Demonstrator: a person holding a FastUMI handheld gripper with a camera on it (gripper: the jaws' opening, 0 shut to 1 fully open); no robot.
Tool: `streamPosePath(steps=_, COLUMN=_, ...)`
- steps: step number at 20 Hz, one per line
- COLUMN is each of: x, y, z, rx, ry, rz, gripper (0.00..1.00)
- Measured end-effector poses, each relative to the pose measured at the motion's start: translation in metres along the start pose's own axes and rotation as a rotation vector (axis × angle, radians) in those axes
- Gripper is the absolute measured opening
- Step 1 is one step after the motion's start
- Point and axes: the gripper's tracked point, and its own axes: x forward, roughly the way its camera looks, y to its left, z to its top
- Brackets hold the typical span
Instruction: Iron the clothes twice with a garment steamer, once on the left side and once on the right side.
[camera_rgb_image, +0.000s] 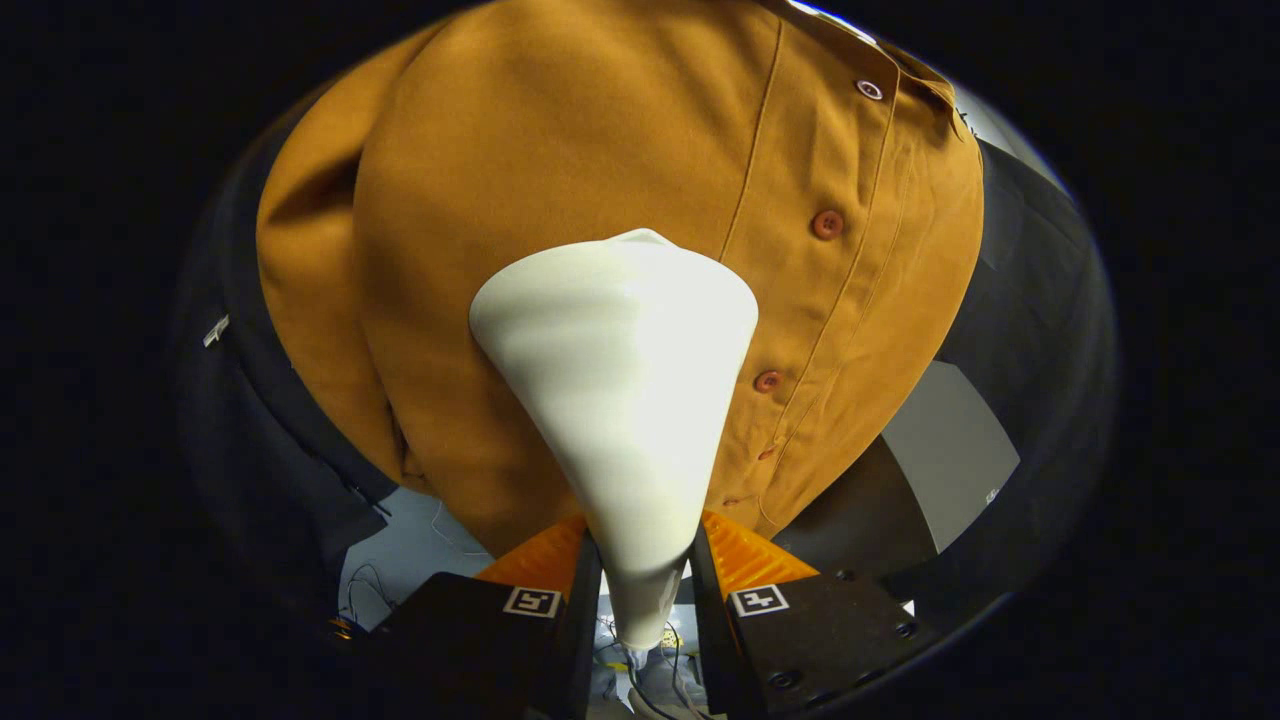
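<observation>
Mustard-brown cloth ahead: shirt (560, 180), hanging against the dark booth wall (1040, 260). Held in the gripper (643, 570), a white steamer (620, 380), narrow handle pinched between both fingers, each finger pressing on a side of it. Widening forward from the fingers into a broad flared head, top edge lying against the shirt front, just left of the button strip. Four buttons (827, 223) down that strip: one near the collar, one level with the steamer's top, one beside its right edge, one lower near the hem. Seam running parallel to the strip, between it and the steamer head. Sleeve (300, 260) hanging at the shirt's left, folded and shadowed. Pale grey panel (950, 460) beyond the right finger, below the hem. Thin cables (650, 680) trailing under the handle, between the finger bases.
</observation>
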Motion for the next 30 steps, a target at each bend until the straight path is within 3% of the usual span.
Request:
streamPosePath(steps=11, x=0.023, y=0.005, z=-0.049, rx=-0.028, ry=0.113, rz=0.035, gripper=0.47)
streamPosePath(steps=19, x=0.01, y=-0.004, z=-0.068, rx=-0.061, ry=0.125, rz=0.052, gripper=0.47)
streamPosePath(steps=30, x=-0.049, y=-0.074, z=-0.017, rx=0.047, ry=-0.048, rz=0.064, gripper=0.47)
